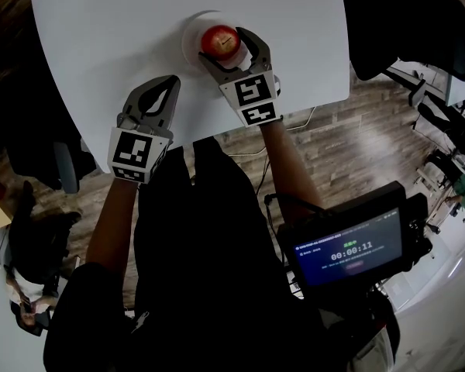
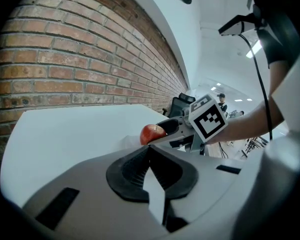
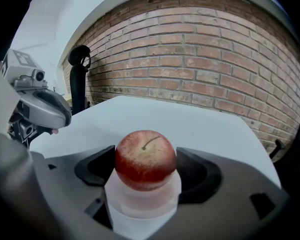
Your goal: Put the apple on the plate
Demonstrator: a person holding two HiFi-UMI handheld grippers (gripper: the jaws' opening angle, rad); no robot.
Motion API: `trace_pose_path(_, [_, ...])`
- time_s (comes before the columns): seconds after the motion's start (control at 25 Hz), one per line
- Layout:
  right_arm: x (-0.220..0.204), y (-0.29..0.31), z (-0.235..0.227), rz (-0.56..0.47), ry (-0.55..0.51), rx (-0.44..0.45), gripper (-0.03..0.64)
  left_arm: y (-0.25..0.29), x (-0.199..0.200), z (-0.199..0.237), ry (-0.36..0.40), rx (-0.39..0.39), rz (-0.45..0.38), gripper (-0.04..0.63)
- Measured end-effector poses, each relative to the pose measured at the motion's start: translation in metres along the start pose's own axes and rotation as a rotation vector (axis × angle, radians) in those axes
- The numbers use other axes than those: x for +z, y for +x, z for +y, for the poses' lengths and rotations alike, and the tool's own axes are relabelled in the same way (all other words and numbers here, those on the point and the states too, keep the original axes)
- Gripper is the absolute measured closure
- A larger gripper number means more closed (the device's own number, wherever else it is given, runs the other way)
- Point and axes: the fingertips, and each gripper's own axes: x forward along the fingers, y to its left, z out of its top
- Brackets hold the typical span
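One apple [image 3: 145, 159] over plate [image 3: 140, 207], in right tool [image 1: 226, 45].

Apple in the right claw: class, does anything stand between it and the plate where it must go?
Nothing visible does. The apple, gripped by the right claw, is directly over the white plate and seems to touch it. The left claw is off to the side.

The apple [image 1: 219, 41] is over the plate [image 1: 188, 39] between the right tongs [image 1: 227, 46], left tongs [image 1: 168, 84] to their left.
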Motion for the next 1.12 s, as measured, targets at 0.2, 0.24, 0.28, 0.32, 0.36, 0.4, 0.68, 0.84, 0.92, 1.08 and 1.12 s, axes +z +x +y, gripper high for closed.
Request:
trace_pose_path(0.2, [0.0, 0.0026, -0.0002, 0.008, -0.012, -0.002, 0.238, -0.0004, 0.0012, 0.001, 0.0, 0.002, 0.001, 0.589])
trace_pose_path(0.24, [0.0001, 0.0029, -0.0005, 0.01, -0.016, -0.002, 0.238, -0.0001, 0.0012, 0.0011, -0.001, 0.002, 0.001, 0.589])
trace_pose_path(0.28, [0.0002, 0.0033, -0.0008, 0.012, -0.021, -0.003, 0.238, 0.0002, 0.0013, 0.0014, -0.003, 0.002, 0.001, 0.589])
trace_pose_path(0.32, [0.0003, 0.0036, -0.0008, 0.015, -0.026, -0.003, 0.238, 0.0005, 0.0015, 0.0017, -0.003, 0.002, 0.0, 0.589])
trace_pose_path(0.36, [0.0003, 0.0039, -0.0004, 0.019, -0.032, -0.002, 0.238, 0.0005, 0.0017, 0.002, -0.002, 0.002, -0.001, 0.589])
trace_pose_path(0.4, [0.0003, 0.004, 0.0003, 0.022, -0.038, -0.001, 0.238, 0.0002, 0.0017, 0.0022, -0.002, 0.002, -0.001, 0.589])
trace_pose_path(0.68, [-0.0007, 0.0023, 0.0041, 0.043, -0.072, -0.005, 0.238, -0.0028, 0.0016, 0.0005, -0.002, 0.0, 0.001, 0.589])
trace_pose_path(0.84, [-0.0014, 0.0023, 0.005, 0.069, -0.127, -0.006, 0.238, -0.003, 0.0008, -0.0001, -0.002, 0.001, 0.007, 0.589])
trace_pose_path(0.92, [-0.0016, 0.0033, 0.0046, 0.072, -0.126, -0.005, 0.238, -0.0031, 0.0015, -0.0001, -0.002, 0.002, 0.005, 0.589])
trace_pose_path(1.08, [0.0004, 0.0033, 0.0027, 0.066, -0.113, -0.008, 0.236, -0.0039, 0.0018, -0.0009, -0.002, 0.002, 0.007, 0.589])
trace_pose_path(1.12, [0.0003, 0.0031, 0.0027, 0.064, -0.109, -0.008, 0.236, -0.0044, 0.0016, -0.0014, -0.002, 0.002, 0.007, 0.589])
